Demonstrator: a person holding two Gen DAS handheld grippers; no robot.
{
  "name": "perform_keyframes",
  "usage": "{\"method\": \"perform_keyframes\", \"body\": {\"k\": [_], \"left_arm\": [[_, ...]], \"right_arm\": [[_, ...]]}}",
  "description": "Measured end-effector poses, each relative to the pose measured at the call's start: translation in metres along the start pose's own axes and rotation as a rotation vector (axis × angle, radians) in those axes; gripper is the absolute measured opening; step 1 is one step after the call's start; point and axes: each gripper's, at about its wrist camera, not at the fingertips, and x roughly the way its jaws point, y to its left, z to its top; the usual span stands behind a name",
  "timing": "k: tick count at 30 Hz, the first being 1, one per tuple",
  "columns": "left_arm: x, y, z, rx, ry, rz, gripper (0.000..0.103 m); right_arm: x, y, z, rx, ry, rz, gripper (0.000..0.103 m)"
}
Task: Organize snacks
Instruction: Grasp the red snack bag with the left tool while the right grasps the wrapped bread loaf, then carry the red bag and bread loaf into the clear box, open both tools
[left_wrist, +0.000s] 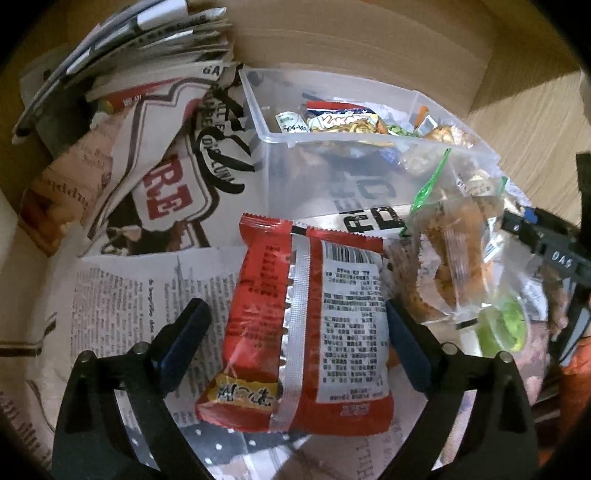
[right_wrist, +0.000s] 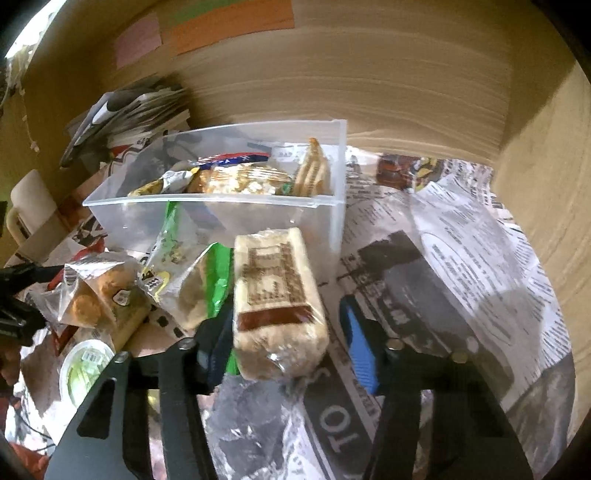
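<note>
Left claw (left_wrist: 295, 328) spread wide, its two blue-padded fingers standing on either side of a red snack packet (left_wrist: 306, 332); the right pad looks close against the packet's edge, the left pad stands apart from it with newspaper showing in the gap, so nothing is gripped. Packet lies back side up on the newspaper (left_wrist: 129, 295), silver seam running down its middle, barcode and small print on the white panel. Just beyond it, a clear plastic bin (left_wrist: 332, 166) already holding several wrapped snacks, a noodle-style pack among them. Right of the packet, a clear bag of biscuits (left_wrist: 454, 258) with a green zip strip, and a small green-lidded cup (left_wrist: 502, 325) beside it. Folded papers (left_wrist: 122, 55) stacked at far left against the wooden wall. Right claw (right_wrist: 291, 339) also parted; a wrapped tan biscuit block (right_wrist: 277, 295) with brown print sits between its fingers, hard against the left-hand finger, with a clear gap to the blue pad (right_wrist: 360, 350) on the other side; cannot tell if the block is resting on the paper or propped. From this side the bin (right_wrist: 221, 214) stands just behind the block, snacks heaped in it. Loose wrapped biscuits (right_wrist: 99, 295) and the green-lidded cup (right_wrist: 86, 365) lie to the left, newspaper (right_wrist: 461, 258) spread to the right.
</note>
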Motion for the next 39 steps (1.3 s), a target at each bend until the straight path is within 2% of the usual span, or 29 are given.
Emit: {"method": "perform_keyframes", "body": {"k": [2,4,6,7,9,18,25,32,39], "left_arm": [[0.002,-0.003,-0.001,0.02,-0.011,0.026,0.095],[0.003,-0.004,-0.001,0.021,-0.03,0.042,0.094],[0.003,-0.004,-0.002,0.019,-0.062,0.064,0.076],[0.002,-0.003,-0.003,0.02,-0.071,0.083,0.075],[-0.001,0.001,-0.002,0.001,-0.089,0.083,0.066],[-0.018,0.015,-0.001,-0.031,-0.123,0.093,0.065],[-0.043,0.011,0.007,-0.038,-0.181,0.081,0.065],[-0.068,0.01,0.026,-0.033,-0.262,0.08,0.065],[-0.086,0.008,0.05,-0.031,-0.317,0.047,0.065]], "right_arm": [[0.001,0.002,0.0,-0.002,-0.004,0.011,0.037],[0.0,0.003,0.0,-0.01,-0.014,0.009,0.036],[-0.002,0.004,-0.001,-0.01,-0.02,0.011,0.034],[-0.003,0.004,-0.002,-0.009,-0.024,0.008,0.034],[-0.006,0.004,-0.002,-0.005,-0.033,0.001,0.034],[-0.025,-0.008,-0.008,0.04,-0.067,-0.02,0.034],[-0.048,-0.013,-0.006,0.057,-0.111,-0.05,0.034],[-0.072,-0.011,0.004,0.039,-0.179,-0.077,0.033],[-0.091,0.0,0.023,0.004,-0.256,-0.068,0.033]]}}
